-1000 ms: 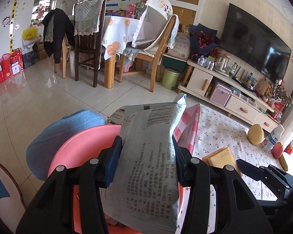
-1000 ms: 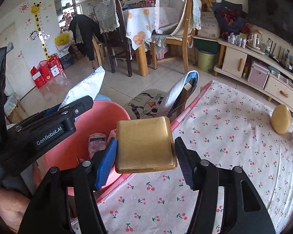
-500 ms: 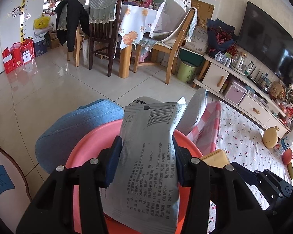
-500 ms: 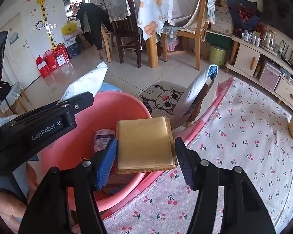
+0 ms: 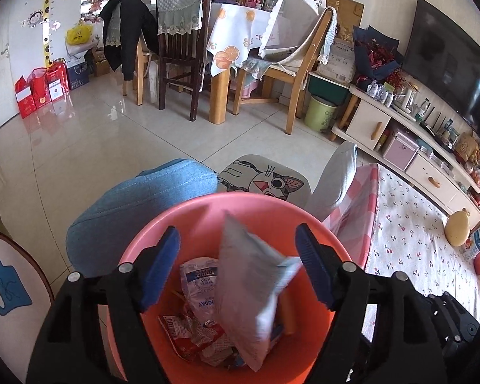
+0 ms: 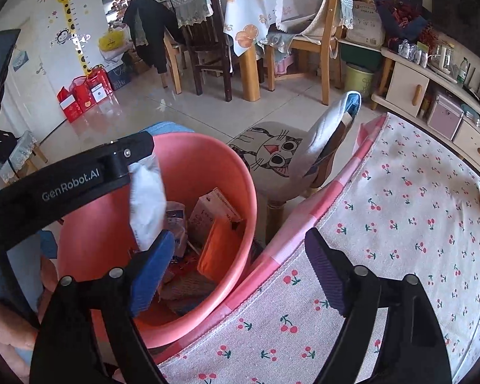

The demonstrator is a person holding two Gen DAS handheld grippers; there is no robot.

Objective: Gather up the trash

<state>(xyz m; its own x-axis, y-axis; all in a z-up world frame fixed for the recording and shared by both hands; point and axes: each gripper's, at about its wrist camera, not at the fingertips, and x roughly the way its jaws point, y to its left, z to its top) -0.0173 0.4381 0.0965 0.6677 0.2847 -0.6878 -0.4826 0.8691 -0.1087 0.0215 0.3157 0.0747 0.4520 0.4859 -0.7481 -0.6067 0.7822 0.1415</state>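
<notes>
Counter point(image 6: 400, 211): cherry-print cloth with a pink checked border, right of the bin, its edge touching the bin's rim in the right wrist view.

Stool point(image 6: 272, 156): cat-face cushion, just behind the bin, with a grey-and-blue cloth draped over its right side.

Blue cushion point(image 5: 137, 204): behind and left of the bin, touching its rim in the left wrist view.

Bin point(image 5: 188, 220): salmon-pink, round, open-topped, on the floor at the counter's left edge. It holds crumpled wrappers, a small carton and other packaging.

Left hand-held gripper point(image 5: 238, 265): directly above the bin's mouth, pointing down into it. Its jaws have just been opening and stand wide apart; the blue pads press on nothing.

Right hand-held gripper point(image 6: 240, 268): over the bin's right rim and the counter's edge. Its jaws have just been opening and stand released, nothing between them.

Grey packet point(image 5: 249, 284): between the left jaws but clear of both pads, tilted and motion-blurred, inside the bin above the wrappers.

Gold pack point(image 6: 220, 246): flat, inside the bin, leaning against its right inner wall beside the carton point(image 6: 214, 211).

Red wrapper point(image 5: 188, 336): crumpled, at the bin's bottom, under the grey packet.
</notes>
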